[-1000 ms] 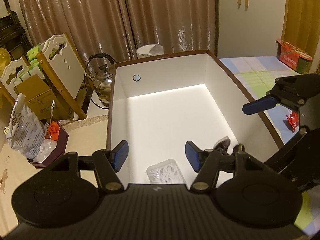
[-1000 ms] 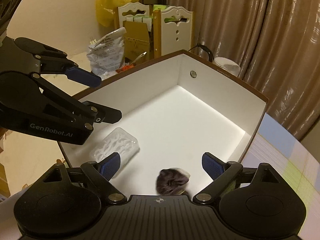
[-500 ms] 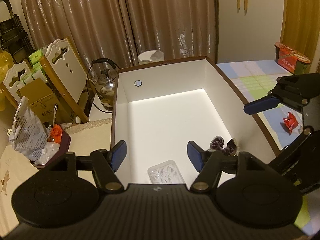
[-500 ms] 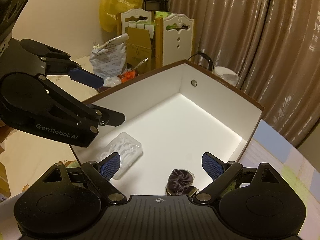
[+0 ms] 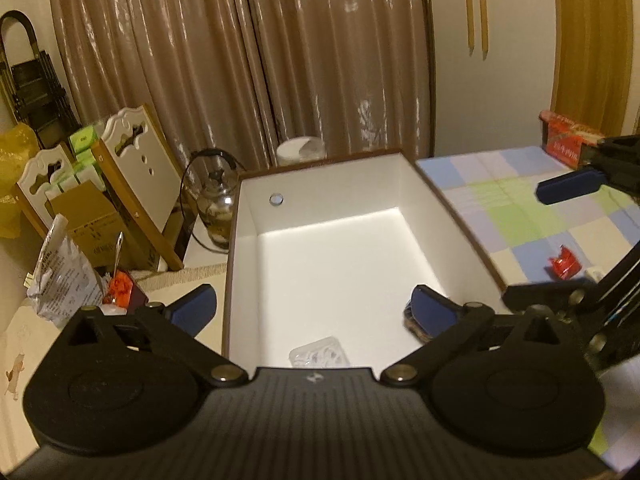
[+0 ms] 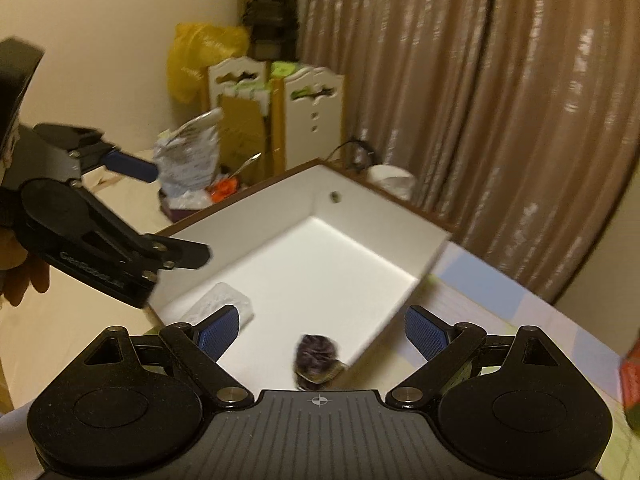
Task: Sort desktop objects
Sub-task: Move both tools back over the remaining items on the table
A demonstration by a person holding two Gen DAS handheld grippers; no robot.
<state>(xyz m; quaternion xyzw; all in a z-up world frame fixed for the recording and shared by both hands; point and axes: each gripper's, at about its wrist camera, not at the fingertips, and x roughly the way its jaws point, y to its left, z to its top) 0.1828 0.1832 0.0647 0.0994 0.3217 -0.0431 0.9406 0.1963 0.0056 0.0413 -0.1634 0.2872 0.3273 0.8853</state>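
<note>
White box (image 5: 320, 184) holds clear packet (image 5: 319, 354) and dark scrunchie (image 6: 318, 354); left gripper (image 5: 314, 310) jaws opening, right gripper (image 6: 320, 330) jaws spread, nothing gripped.

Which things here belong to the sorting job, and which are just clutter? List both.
Job:
- white open box with brown rim
- clear plastic packet, in the box
- dark purple ruffled item, in the box
- small red wrapper, on the checked cloth

Lying about:
- glass kettle
- crumpled white bag
- yellow plastic bag
- cardboard carton

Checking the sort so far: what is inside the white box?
Inside the white box: a clear plastic packet and a dark purple bundle, both near the front. The tool bodies cover the floor's front edge, so anything lying there is hidden.
</note>
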